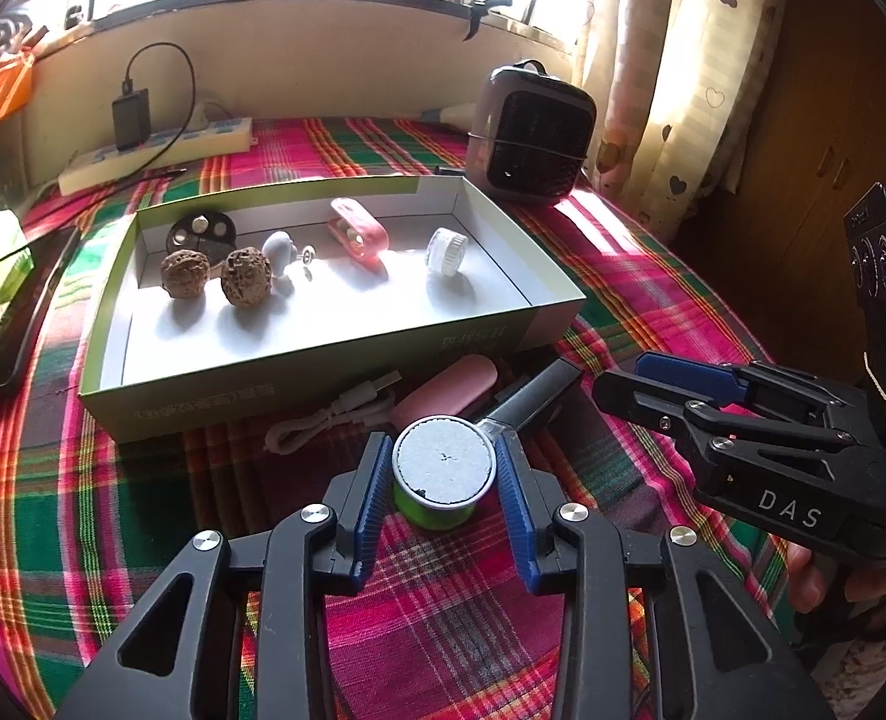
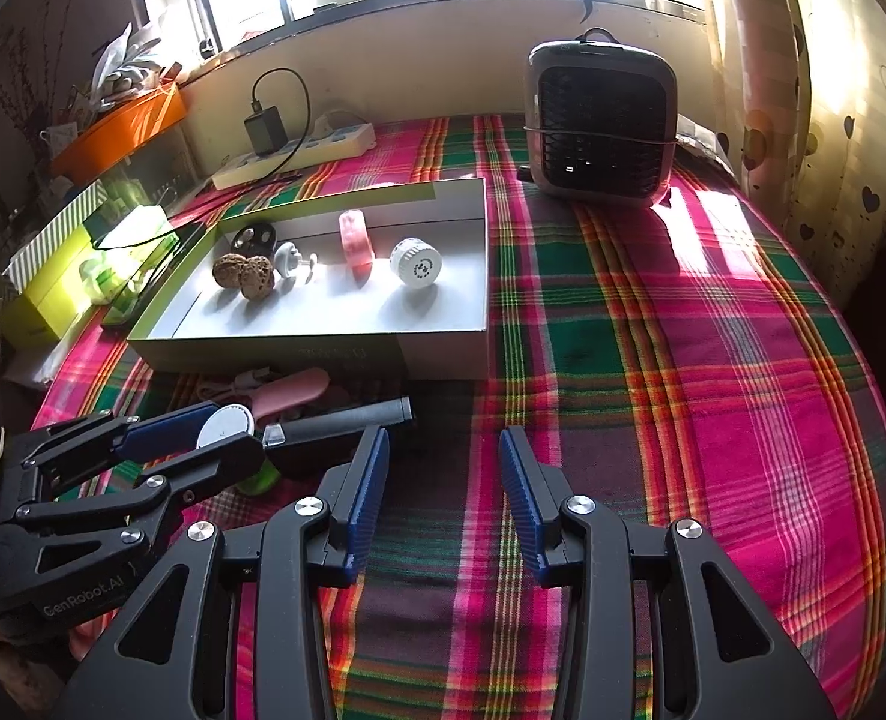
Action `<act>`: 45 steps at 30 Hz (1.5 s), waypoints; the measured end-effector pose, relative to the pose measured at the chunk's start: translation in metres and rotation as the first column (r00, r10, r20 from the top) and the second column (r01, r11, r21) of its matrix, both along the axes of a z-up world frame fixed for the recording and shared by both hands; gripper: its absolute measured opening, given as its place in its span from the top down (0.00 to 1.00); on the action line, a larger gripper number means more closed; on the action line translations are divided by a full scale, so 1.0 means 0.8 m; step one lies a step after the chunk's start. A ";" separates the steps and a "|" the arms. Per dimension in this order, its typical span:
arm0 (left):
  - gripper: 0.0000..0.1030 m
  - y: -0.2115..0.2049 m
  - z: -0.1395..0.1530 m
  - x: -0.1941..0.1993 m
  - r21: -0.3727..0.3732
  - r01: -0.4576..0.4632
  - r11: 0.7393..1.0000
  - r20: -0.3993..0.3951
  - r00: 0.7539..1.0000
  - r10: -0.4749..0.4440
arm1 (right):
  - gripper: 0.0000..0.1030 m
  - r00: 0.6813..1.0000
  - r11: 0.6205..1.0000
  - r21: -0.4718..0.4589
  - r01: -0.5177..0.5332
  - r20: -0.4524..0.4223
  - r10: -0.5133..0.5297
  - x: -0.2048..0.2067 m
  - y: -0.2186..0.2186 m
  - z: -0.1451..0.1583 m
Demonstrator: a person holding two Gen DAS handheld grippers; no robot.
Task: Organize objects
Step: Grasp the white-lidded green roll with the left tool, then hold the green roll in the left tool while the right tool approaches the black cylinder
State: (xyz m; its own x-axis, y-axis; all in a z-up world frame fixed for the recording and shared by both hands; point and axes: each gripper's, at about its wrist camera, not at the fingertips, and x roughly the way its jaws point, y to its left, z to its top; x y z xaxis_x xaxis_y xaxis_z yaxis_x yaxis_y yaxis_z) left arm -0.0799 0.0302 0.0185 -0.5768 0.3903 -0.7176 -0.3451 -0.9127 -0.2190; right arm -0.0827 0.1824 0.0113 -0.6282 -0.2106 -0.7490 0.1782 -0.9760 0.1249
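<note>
Up close, the left gripper (image 1: 443, 462) has its blue pads on either side of a small green spool (image 1: 443, 477) with a round white top, standing on a plaid cloth (image 1: 113, 510) just in front of an open shallow box (image 1: 323, 354); the pads look to be touching its rim, though actual pressure cannot be judged. Beside it lie a pink case (image 1: 446, 393), a white cable (image 1: 335, 414) and a dark grey bar (image 1: 533, 390). Inside the box sit two brown walnuts (image 1: 215, 273), a white knob (image 1: 278, 252), a pink clip (image 1: 359, 234) and a white cap (image 1: 448, 246). Meanwhile the right gripper (image 2: 443, 468) hovers over bare cloth, jaws partly apart and empty. A small heater (image 2: 602, 120) stands behind.
</note>
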 end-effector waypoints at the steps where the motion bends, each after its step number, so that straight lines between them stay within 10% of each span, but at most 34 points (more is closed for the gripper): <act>1: 0.69 -0.001 0.000 0.000 0.002 -0.004 1.000 0.001 1.000 0.004 | 0.61 1.000 1.000 0.002 -0.004 0.000 0.004 0.000 -0.002 0.000; 45: 0.69 -0.068 -0.019 -0.002 0.032 -0.121 0.992 0.042 0.992 0.120 | 0.50 0.995 0.977 0.206 -0.048 -0.080 0.066 0.027 -0.063 0.000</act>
State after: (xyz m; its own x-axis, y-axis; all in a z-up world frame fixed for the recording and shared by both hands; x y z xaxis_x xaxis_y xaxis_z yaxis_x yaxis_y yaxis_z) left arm -0.0812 -0.0242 0.0034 -0.5924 0.3447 -0.7282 -0.2233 -0.9387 -0.2626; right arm -0.0614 0.1322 0.0116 -0.6836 -0.0969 -0.7234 0.2357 -0.9674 -0.0931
